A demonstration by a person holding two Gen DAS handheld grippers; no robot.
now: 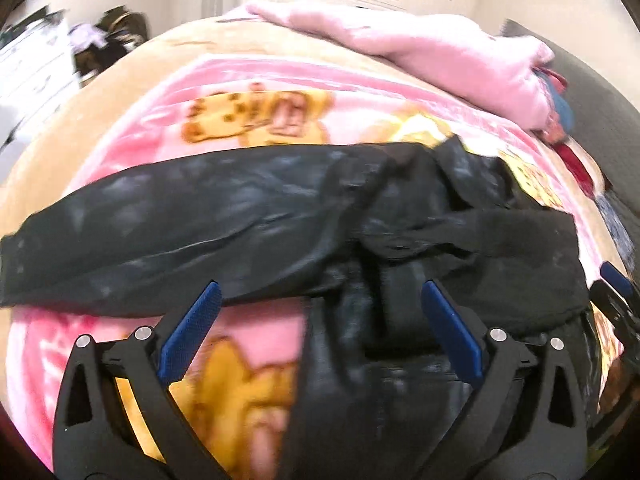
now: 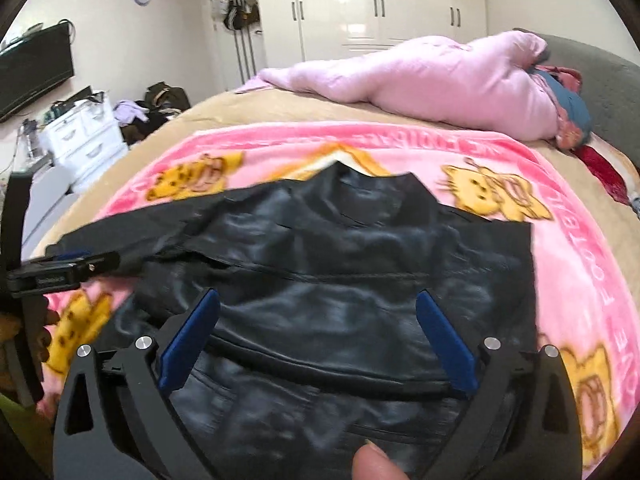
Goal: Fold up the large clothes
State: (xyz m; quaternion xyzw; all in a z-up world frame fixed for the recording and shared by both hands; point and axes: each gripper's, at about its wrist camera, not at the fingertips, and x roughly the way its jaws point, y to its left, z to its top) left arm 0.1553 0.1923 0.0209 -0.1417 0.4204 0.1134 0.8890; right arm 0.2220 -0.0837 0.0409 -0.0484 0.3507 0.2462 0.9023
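Observation:
A black leather-look jacket [image 1: 224, 216] lies spread on a pink cartoon-print blanket [image 1: 256, 92], one sleeve stretched out to the left. My left gripper [image 1: 320, 288] hovers over the jacket's near edge, open, its blue pads wide apart and gripping nothing. In the right wrist view the jacket [image 2: 360, 256] fills the middle, collar pointing away. My right gripper [image 2: 316, 296] is open above the jacket's body, nothing pinched between its pads. The left gripper [image 2: 60, 268] shows at the left edge over the sleeve. A fingertip [image 2: 372, 464] pokes in at the bottom.
A rumpled pale pink quilt [image 2: 432, 80] lies along the far side of the bed with small coloured clothes [image 2: 568, 116] at its right end. White drawers [image 2: 80, 136], a dark screen [image 2: 36, 68] and white wardrobes [image 2: 380, 4] stand beyond the bed.

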